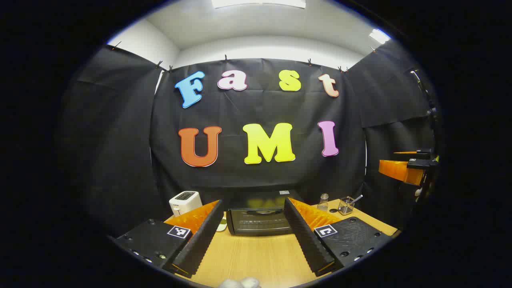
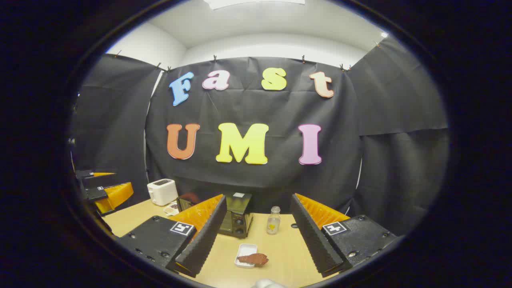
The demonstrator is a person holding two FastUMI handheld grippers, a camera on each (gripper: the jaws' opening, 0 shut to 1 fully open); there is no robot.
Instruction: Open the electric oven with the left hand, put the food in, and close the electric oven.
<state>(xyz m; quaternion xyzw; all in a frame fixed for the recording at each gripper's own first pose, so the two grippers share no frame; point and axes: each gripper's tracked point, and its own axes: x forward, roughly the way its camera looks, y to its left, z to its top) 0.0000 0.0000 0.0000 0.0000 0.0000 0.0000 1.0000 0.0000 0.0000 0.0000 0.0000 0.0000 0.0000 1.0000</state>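
Both the left gripper (image 1: 256, 236) and right gripper (image 2: 258, 236) are gaping wide; 1 closed electric oven (image 1: 259, 218) is sitting ahead of the left, 1 food tray (image 2: 246, 254) ahead of the right.

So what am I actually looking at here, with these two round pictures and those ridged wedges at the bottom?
No robot here: a person holds a two-finger gripper in each hand, and a fisheye camera rides on each one, looking forward along its fingers. The wedges are those fingers.

In the left gripper view, the left gripper is open and empty, facing the closed electric oven on the wooden table. A white toaster stands to the oven's left; a small bottle and a wire basket to its right.

In the right gripper view, the right gripper is open and empty too. Ahead of it lies a white tray with a piece of brown food.
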